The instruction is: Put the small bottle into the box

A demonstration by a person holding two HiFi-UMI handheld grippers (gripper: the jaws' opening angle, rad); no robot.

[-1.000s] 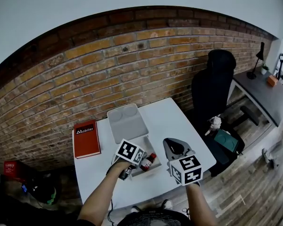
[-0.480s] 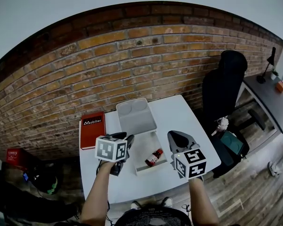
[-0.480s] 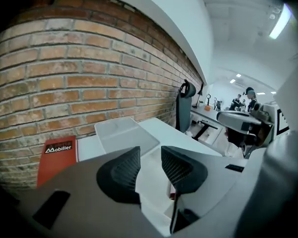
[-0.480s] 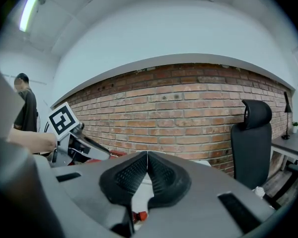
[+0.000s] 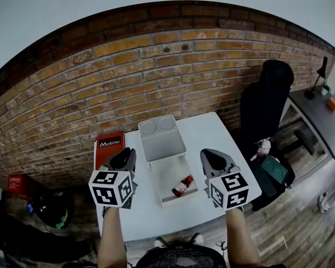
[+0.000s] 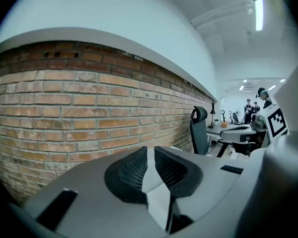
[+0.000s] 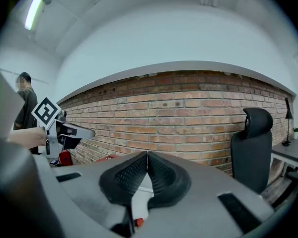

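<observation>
A brick wall [image 5: 156,77] is seen behind a white bench [image 5: 212,133]. At the far left of the bench a red book [image 5: 109,144] is laid flat. Just in front of it the left claw [image 5: 124,158] is held above the bench, clear of everything. Its jaws have just been closing and are now nearly together, with only a narrow slit left between the ribbed pads. Nothing is held in that slit, and nothing is touched.

In the middle, the box [image 5: 156,177] is set open, with its lid [image 5: 161,138] laid back toward the wall. The small bottle [image 5: 183,186] is found inside the box, lying on its side near the front right corner, so the placing is judged done.

To the right of the box, the right claw [image 5: 215,159] is held at a similar height. Its pads are pressed together at the tips, and nothing is gripped or touched. Further right, beyond the bench, a black chair [image 5: 265,105] is seen.

Little is judged to be left that could fail. Because the bottle lies on its side, it could be set rolling if the box were jolted. The box could be nudged toward the front edge if either claw were lowered carelessly beside it. The lid could be caught by a claw swung across it.
</observation>
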